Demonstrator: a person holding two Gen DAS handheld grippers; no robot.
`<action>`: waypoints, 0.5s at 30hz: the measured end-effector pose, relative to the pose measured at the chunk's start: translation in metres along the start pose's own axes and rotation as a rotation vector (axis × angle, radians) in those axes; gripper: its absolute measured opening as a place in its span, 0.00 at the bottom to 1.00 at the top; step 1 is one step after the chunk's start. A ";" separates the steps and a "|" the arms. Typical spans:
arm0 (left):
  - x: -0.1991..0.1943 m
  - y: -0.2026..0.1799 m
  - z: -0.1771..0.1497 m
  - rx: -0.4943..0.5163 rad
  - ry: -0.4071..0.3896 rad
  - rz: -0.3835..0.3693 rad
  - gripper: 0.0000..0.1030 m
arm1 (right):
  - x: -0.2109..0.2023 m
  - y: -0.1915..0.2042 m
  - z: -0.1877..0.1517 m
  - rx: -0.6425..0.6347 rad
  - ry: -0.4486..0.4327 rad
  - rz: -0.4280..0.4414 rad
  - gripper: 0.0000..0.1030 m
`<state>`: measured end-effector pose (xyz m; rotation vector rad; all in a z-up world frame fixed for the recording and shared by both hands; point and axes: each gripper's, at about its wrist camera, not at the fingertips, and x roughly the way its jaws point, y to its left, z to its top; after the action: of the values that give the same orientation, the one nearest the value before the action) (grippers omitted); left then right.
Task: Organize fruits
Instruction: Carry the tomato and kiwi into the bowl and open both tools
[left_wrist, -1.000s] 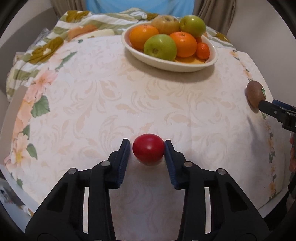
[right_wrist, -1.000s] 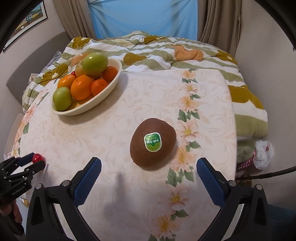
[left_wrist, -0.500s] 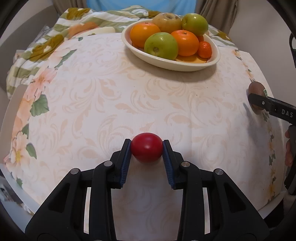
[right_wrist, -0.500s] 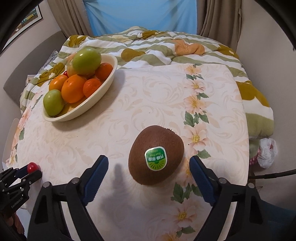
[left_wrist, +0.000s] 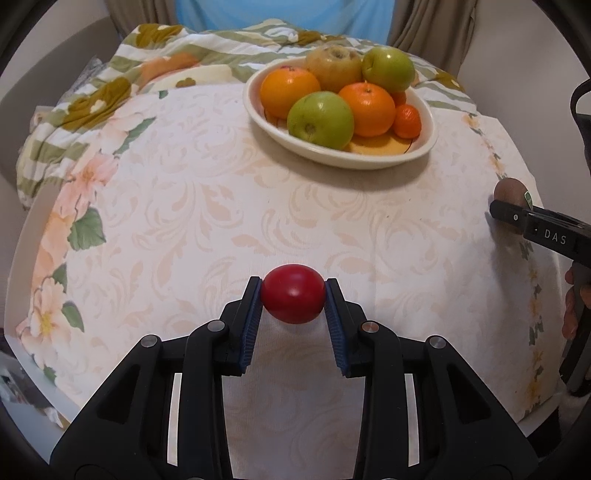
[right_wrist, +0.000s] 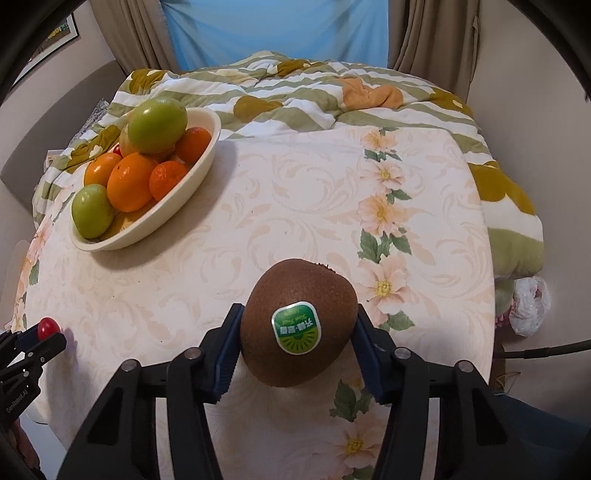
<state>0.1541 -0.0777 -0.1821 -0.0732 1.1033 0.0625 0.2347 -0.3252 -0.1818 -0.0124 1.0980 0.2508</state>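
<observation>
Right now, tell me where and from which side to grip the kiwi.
Grip the kiwi across its widest middle, coming in low and level from its near side, as the right gripper does: one of the fingers on each flank. The rounded oval narrows toward the ends, so a hold there could slip. Its sticker faces the camera, clear of both contact points.

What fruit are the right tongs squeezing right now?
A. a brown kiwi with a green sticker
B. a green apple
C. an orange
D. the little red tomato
A. The right tongs are shut on the brown kiwi, pads against both its sides; the red tomato sits in the left tongs, and the apples and oranges are in the bowl.
</observation>
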 end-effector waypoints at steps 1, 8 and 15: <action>-0.003 0.000 0.002 0.000 -0.004 -0.001 0.40 | -0.003 0.000 0.002 -0.002 -0.005 0.002 0.51; -0.026 -0.006 0.015 0.004 -0.040 0.010 0.39 | -0.026 0.001 0.014 -0.026 -0.049 0.017 0.51; -0.054 -0.017 0.032 0.014 -0.087 0.011 0.39 | -0.056 0.007 0.031 -0.057 -0.103 0.058 0.51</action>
<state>0.1595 -0.0927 -0.1190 -0.0510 1.0168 0.0671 0.2364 -0.3249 -0.1169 -0.0183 0.9893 0.3312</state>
